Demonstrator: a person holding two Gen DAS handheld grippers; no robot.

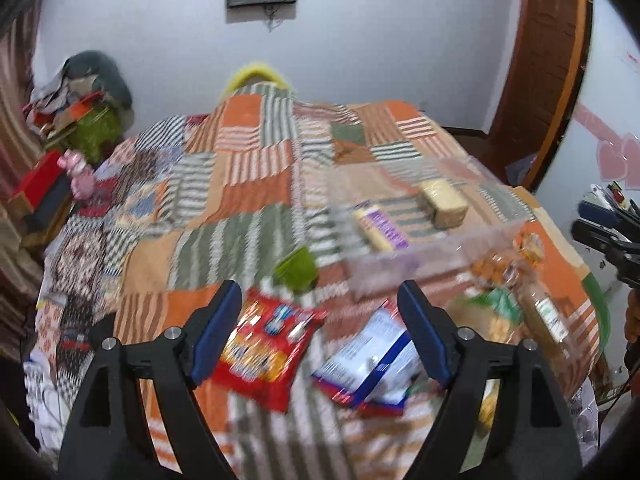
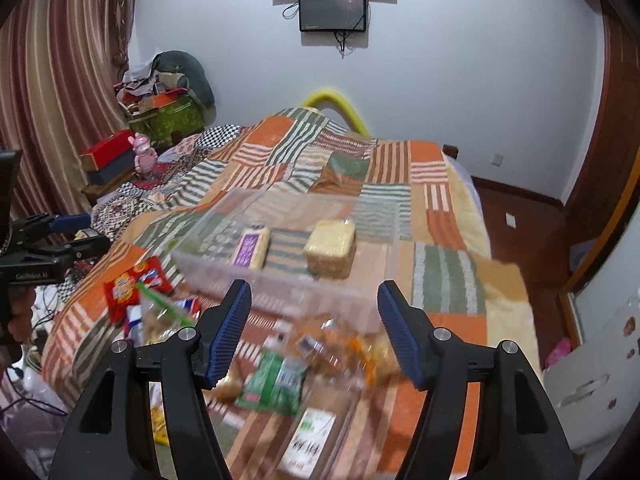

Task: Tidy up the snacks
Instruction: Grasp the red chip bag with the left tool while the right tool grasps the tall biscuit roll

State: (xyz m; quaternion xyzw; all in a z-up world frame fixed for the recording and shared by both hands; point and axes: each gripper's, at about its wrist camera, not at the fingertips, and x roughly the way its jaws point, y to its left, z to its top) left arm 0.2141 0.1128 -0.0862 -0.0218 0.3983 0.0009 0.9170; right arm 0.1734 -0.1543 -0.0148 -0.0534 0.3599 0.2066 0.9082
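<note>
A patchwork quilt of orange, green and white striped squares covers the bed and carries everything. On it sits one clear rectangular plastic bin, its long axis running left to right across the right wrist view, and inside it lie two packs side by side but apart: one pale yellow pack with a purple label, long axis pointing away towards the far wall, and one tan block-shaped pack of noodles or crackers to its right. In front of the bin's near wall a loose heap of snacks lies on the quilt. One red crinkly snack bag lies left of one white and blue packet, its long axis slanting up to the right; one green and white packet and one long clear-wrapped pack with a white label lie nearest the right gripper, with blurred orange-brown bags I cannot count. The left gripper hovers above the red bag and blue packet with its blue-padded jaws spread wide, holding nothing. The right gripper hangs over the green packet, jaws equally wide apart and empty.
</note>
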